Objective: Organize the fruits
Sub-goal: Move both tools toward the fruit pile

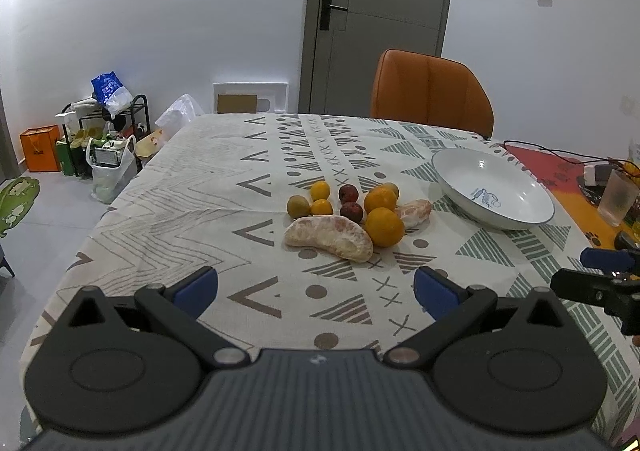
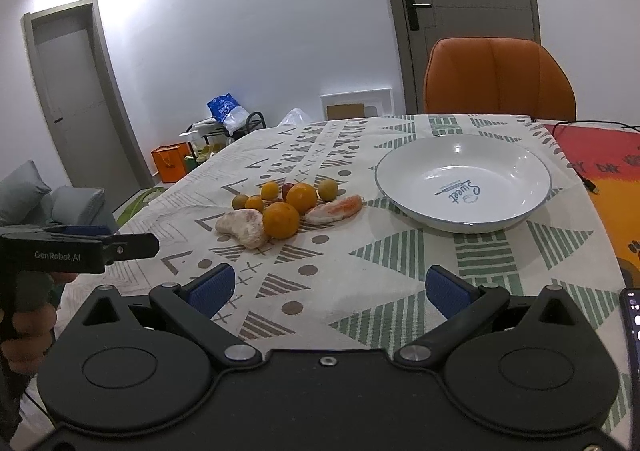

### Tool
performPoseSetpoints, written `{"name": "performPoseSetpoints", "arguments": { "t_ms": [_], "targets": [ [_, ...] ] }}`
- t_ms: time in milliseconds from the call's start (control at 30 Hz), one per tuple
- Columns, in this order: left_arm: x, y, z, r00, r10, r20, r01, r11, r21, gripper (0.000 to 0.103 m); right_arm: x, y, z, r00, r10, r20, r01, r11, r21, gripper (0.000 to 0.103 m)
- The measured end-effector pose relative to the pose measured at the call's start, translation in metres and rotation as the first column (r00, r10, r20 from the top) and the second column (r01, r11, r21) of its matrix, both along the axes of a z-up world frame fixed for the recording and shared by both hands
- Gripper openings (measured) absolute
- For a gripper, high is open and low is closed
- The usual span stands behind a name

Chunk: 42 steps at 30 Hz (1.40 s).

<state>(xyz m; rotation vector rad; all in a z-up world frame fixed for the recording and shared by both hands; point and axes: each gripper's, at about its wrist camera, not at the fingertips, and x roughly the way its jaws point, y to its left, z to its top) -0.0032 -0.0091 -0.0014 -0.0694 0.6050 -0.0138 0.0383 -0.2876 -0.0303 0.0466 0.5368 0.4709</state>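
Observation:
A cluster of fruit lies mid-table: a large peeled pomelo segment [image 1: 330, 237] [image 2: 244, 228], a smaller segment [image 1: 415, 212] [image 2: 335, 210], two oranges [image 1: 384, 227] [image 2: 281, 219], small yellow citrus [image 1: 320, 190], dark red fruits [image 1: 349, 193] and a green-brown fruit [image 1: 298, 206]. An empty white plate [image 1: 494, 189] [image 2: 464, 183] stands to their right. My left gripper [image 1: 316, 289] is open and empty, short of the fruit. My right gripper [image 2: 330, 291] is open and empty, short of the plate. Each shows at the edge of the other's view.
A patterned cloth [image 1: 200, 187] covers the table. An orange chair [image 1: 430, 93] stands at the far side. A plastic cup [image 1: 618, 199] and cables sit on a red mat [image 2: 600, 159] at the right. A phone [image 2: 632, 335] lies at the near right edge.

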Motion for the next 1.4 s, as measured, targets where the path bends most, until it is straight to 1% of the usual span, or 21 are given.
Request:
{"name": "performPoseSetpoints", "arguments": {
  "t_ms": [167,300,900,1067,1400],
  "targets": [
    [-0.002,-0.002,0.001,1.0,-0.008,0.0,0.008,1.0,0.011,0.103,0.0,0.0,-0.001,1.0,0.0,-0.01,0.0,1.0,-0.006,0.103],
    [-0.002,-0.001,0.002,1.0,-0.006,-0.003,0.006,1.0,0.002,0.103,-0.001,0.0,-0.001,1.0,0.005,-0.015,-0.005,1.0,-0.006,0.103],
    [-0.004,-0.004,0.003,1.0,-0.017,-0.001,0.017,1.0,0.004,0.103,-0.002,0.0,0.001,1.0,-0.001,-0.005,0.0,1.0,-0.007,0.103],
    [-0.003,-0.005,0.004,1.0,-0.019,0.005,0.019,0.999,0.026,0.103,-0.001,0.001,0.0,1.0,0.0,-0.005,0.0,1.0,-0.009,0.103],
    [0.007,-0.001,-0.004,0.999,-0.031,-0.014,0.031,0.999,0.009,0.103,0.006,0.005,-0.001,0.999,-0.02,0.027,0.021,1.0,-0.02,0.103]
  ]
}}
